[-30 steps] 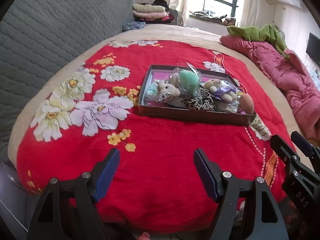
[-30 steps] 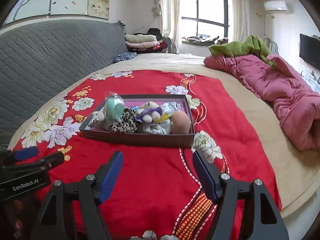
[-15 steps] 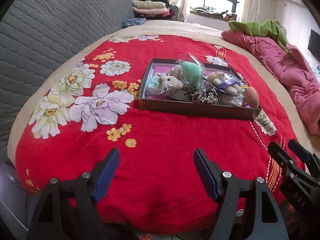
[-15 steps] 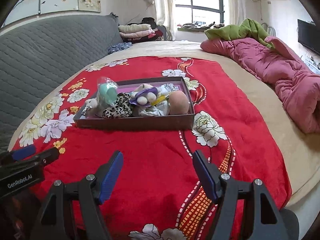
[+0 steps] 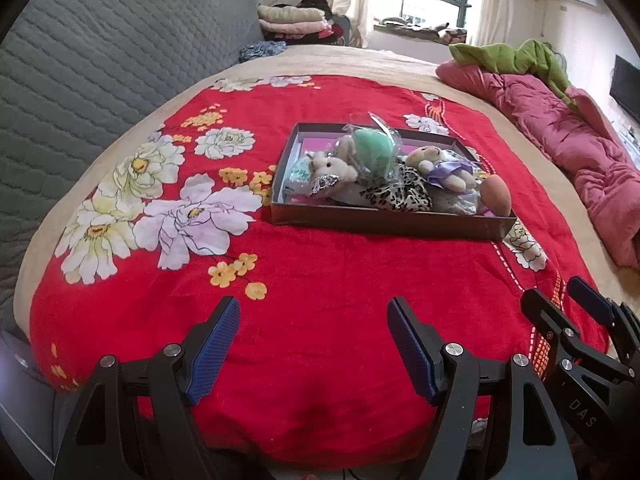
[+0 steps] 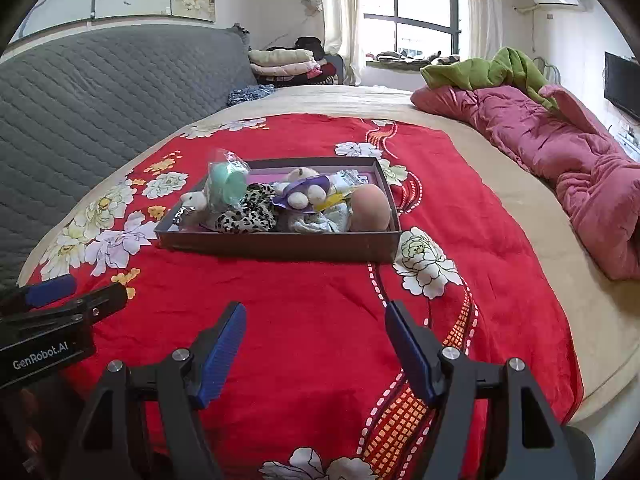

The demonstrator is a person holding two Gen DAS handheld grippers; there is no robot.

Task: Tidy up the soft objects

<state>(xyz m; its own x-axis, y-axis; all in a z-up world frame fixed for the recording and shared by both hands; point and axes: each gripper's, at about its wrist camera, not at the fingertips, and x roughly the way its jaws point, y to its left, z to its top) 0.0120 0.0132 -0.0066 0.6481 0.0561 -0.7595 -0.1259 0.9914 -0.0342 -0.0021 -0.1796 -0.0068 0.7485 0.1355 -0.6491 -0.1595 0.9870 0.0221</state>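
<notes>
A dark shallow box (image 5: 384,222) (image 6: 280,246) sits on the red flowered blanket. It holds several soft things: a white plush (image 5: 332,168), a green toy in clear wrap (image 5: 374,148) (image 6: 227,184), a leopard-print piece (image 5: 400,196) (image 6: 248,212), a bear in purple (image 5: 444,168) (image 6: 304,196) and a peach egg-shaped sponge (image 5: 496,196) (image 6: 370,214). My left gripper (image 5: 314,312) is open and empty, well short of the box. My right gripper (image 6: 316,318) is open and empty too, also near the bed's front edge.
A grey quilted headboard (image 5: 100,68) runs along the left. A pink quilt (image 6: 560,148) with a green blanket (image 6: 488,70) lies at the right. Folded laundry (image 6: 284,62) is stacked at the back by the window. The red blanket (image 5: 320,272) covers the bed's near part.
Both grippers tilted and shifted slightly, so the box sits a little differently in each view. Both stayed open and empty. Nothing in the box moved.
</notes>
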